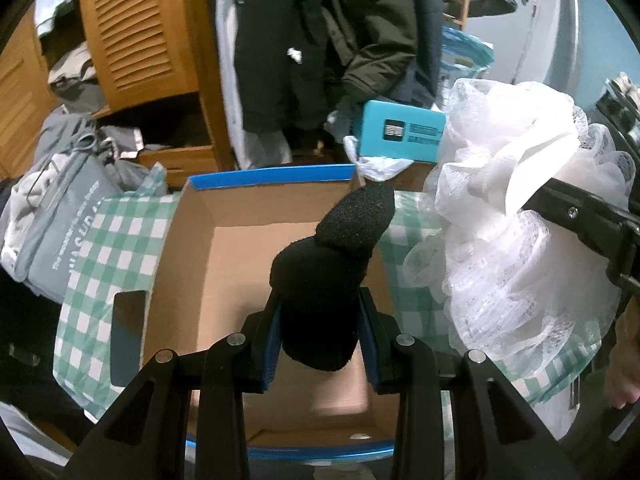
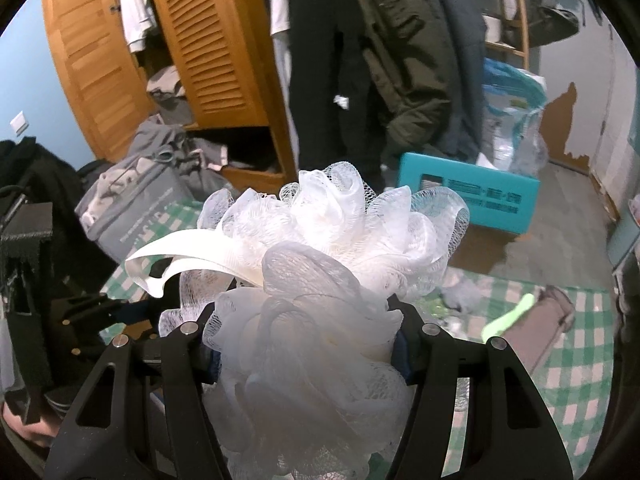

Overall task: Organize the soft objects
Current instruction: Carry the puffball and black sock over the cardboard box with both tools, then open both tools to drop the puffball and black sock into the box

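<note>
My left gripper [image 1: 320, 320] is shut on a black foam piece [image 1: 332, 264] that sticks up between its blue pads. It hangs over an open cardboard box [image 1: 192, 240] with a blue rim. My right gripper [image 2: 306, 344] is shut on a white mesh bath pouf [image 2: 320, 272], whose white ribbon loop [image 2: 172, 260] trails to the left. In the left wrist view the same pouf [image 1: 516, 216] hangs at the right of the box, with the right gripper's black finger [image 1: 580, 220] across it. The box floor that shows is bare.
A green checked cloth [image 1: 108, 248] covers the surface under the box. A grey bag [image 1: 60, 216] lies at the left, a teal box [image 2: 476, 196] behind. An open wooden wardrobe [image 2: 208, 48] and hanging dark coats [image 2: 400, 60] stand beyond. A lime-green item [image 2: 508, 316] lies on the cloth at right.
</note>
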The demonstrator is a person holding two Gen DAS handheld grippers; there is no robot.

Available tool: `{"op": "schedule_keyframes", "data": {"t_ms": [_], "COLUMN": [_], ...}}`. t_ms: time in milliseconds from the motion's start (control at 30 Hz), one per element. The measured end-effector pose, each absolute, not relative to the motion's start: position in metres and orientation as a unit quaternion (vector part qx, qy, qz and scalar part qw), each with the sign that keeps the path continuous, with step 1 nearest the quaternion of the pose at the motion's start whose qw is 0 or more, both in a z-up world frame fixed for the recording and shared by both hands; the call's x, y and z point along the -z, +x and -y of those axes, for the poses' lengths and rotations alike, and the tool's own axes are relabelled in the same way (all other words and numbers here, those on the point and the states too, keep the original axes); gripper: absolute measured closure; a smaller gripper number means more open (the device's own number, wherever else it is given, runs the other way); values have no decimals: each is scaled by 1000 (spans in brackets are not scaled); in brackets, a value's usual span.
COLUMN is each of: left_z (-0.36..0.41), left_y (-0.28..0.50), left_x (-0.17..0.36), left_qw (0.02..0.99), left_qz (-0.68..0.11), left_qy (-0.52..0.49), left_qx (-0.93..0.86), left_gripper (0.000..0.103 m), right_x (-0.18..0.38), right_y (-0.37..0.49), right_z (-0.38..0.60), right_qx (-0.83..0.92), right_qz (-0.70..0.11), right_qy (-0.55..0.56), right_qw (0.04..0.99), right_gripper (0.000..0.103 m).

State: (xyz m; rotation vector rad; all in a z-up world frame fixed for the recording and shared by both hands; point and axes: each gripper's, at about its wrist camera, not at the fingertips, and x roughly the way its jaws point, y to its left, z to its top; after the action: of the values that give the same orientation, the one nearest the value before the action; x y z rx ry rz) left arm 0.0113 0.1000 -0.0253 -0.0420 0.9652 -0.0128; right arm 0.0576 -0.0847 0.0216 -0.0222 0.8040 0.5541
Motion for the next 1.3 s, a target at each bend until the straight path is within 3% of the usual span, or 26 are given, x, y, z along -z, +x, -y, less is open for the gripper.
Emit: {"op": "schedule_keyframes", "data": {"t_ms": [733,800,867,967,1033,1300], "left_z": [-173,-175,-177,-180,-180,-171], "left_y": [16,16,15,13,12,12], "left_x": [68,69,69,65,61,53], "left_qw": [860,858,857,860,865,871], "left_qz": [-503,-507,-507,-500,-491,-482], "left_qy": [-59,-57,-55,-54,-56,-56], "left_qx": [-58,-67,-72,-84,-85,-73], "left_gripper": [67,62,52,37,31,30], "right_x": [16,20,24,23,21,19], "right_y": [74,77,80,81,80,80], "right_z": [-18,-23,-28,-26,-23,-3], "right_qx": [-314,-316,-311,-309,-304,-288], "right_qz": [-435,-444,-452,-451,-450,-453], "right_qy": [-59,-59,-58,-50,-43,-39], "right_qw": [842,837,834,836,839,843], "right_gripper": [40,31,28,15,15,15]}}
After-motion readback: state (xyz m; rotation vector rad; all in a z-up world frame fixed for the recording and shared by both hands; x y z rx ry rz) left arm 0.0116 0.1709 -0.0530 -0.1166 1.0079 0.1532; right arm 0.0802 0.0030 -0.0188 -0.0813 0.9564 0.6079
